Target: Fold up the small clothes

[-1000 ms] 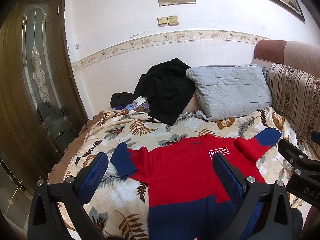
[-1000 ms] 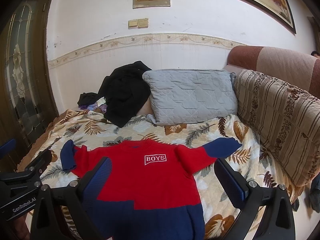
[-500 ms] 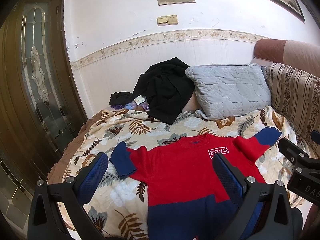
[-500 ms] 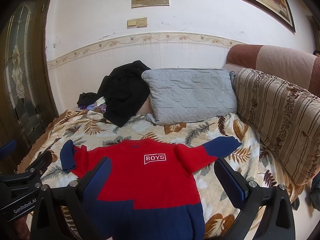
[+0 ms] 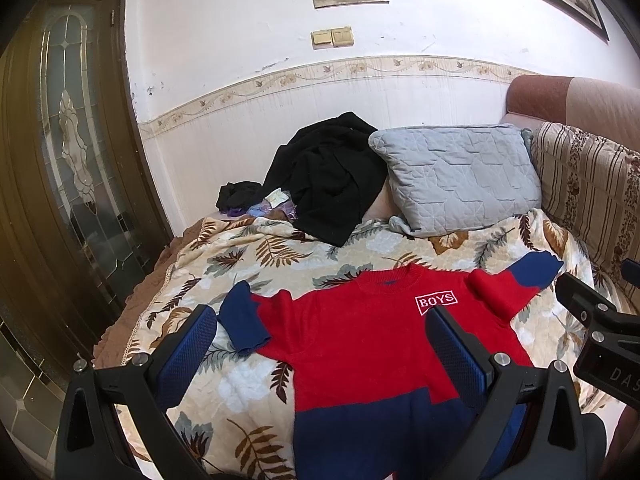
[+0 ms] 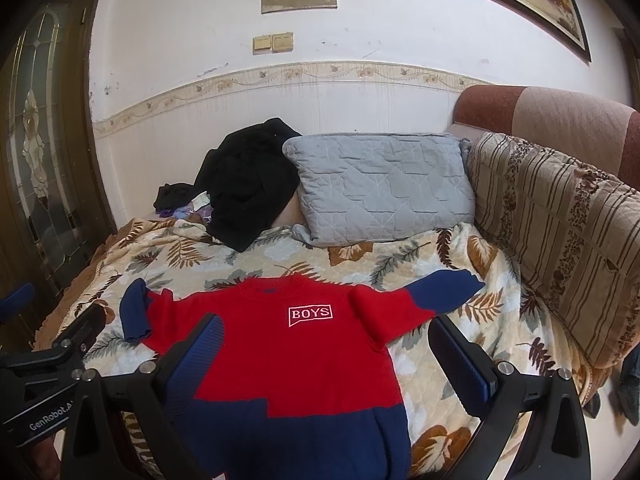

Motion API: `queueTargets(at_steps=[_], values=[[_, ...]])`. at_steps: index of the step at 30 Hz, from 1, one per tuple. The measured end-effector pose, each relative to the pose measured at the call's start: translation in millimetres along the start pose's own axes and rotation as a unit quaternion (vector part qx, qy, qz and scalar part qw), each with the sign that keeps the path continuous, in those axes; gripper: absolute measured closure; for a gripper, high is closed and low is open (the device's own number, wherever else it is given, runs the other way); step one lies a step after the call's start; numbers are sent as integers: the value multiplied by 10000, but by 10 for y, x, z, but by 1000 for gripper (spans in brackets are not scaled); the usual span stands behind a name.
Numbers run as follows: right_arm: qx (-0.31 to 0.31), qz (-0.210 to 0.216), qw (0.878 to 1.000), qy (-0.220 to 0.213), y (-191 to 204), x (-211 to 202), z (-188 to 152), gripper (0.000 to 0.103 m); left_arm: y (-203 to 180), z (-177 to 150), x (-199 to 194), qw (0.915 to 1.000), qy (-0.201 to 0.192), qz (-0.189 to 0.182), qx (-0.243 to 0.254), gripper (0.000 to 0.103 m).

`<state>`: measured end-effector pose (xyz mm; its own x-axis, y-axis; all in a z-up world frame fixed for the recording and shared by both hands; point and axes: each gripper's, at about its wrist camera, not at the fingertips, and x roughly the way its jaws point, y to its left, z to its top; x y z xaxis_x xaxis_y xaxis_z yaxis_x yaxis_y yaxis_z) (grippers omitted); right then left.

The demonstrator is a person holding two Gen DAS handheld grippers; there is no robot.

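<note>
White wall (image 5: 256, 40), glass-panel door (image 5: 68, 168) beyond fingers. Leaf-print blanket (image 5: 248, 256) covers bed. Red-navy sweater (image 5: 360, 344) flat ahead, between wide-spread, empty left gripper (image 5: 320, 356) and right gripper (image 6: 324, 360) fingers. Grey pillow (image 6: 380, 188), black garment (image 6: 248, 184) farther back.

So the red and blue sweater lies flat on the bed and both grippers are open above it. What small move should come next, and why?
Probably lower the left gripper onto the left sleeve's blue cuff and close on it. The sweater lies spread face up, nothing is folded yet, and that sleeve, bent near the fingers, looks like the closest part to fold inward.
</note>
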<state>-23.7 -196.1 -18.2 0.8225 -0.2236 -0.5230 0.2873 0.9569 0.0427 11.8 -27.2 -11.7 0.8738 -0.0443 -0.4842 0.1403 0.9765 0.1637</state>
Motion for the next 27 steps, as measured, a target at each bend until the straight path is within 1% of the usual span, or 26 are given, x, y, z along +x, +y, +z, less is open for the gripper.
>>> queueTargets(at_steps=[20, 25, 27], values=[[-46, -53, 9999, 152, -13, 183, 40, 0, -51, -24, 244, 9998, 158, -49, 54, 0], [-62, -68, 9996, 281, -51, 349, 47, 0, -65, -65, 447, 9995, 300, -90, 40, 0], [-15, -25, 9992, 394, -131, 499, 33, 0, -52, -131, 627, 9991, 398, -124, -20, 0]])
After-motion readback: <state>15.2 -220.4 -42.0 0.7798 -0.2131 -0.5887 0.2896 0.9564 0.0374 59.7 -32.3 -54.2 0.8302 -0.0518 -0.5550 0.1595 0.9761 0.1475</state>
